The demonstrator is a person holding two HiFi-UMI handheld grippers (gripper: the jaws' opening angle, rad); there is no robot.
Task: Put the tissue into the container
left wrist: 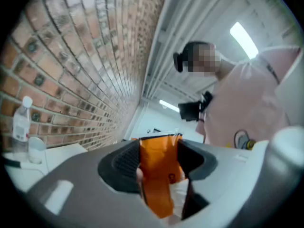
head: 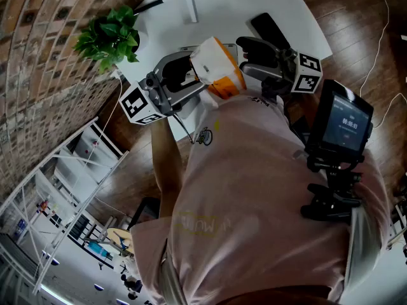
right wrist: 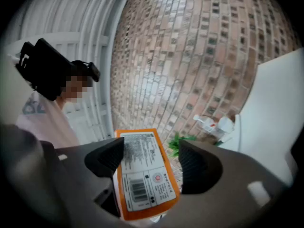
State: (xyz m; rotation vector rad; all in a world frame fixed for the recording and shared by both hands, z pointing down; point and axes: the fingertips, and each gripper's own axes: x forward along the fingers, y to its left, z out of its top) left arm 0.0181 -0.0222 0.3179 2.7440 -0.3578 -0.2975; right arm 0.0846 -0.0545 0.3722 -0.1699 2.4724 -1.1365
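Observation:
An orange and white tissue pack (head: pixel 219 68) is held up in front of the person's chest, over the near edge of the white table (head: pixel 222 5). My left gripper (head: pixel 191 75) comes in from the left. In the left gripper view its jaws (left wrist: pixel 159 160) are closed on the pack's orange end (left wrist: pixel 159 175). My right gripper (head: pixel 245 59) comes in from the right. In the right gripper view the pack's label face (right wrist: pixel 142 170) lies between the jaws (right wrist: pixel 152 158), against the left pad, while the right pad stands apart from it. No container shows in any view.
A potted green plant (head: pixel 111 37) stands at the table's left corner by the brick wall. A flat black object (head: pixel 270 27) lies on the table to the right. A water bottle (left wrist: pixel 21 122) and a cup (left wrist: pixel 35 148) stand by the wall. A chest-mounted screen (head: pixel 343 122) hangs at the right.

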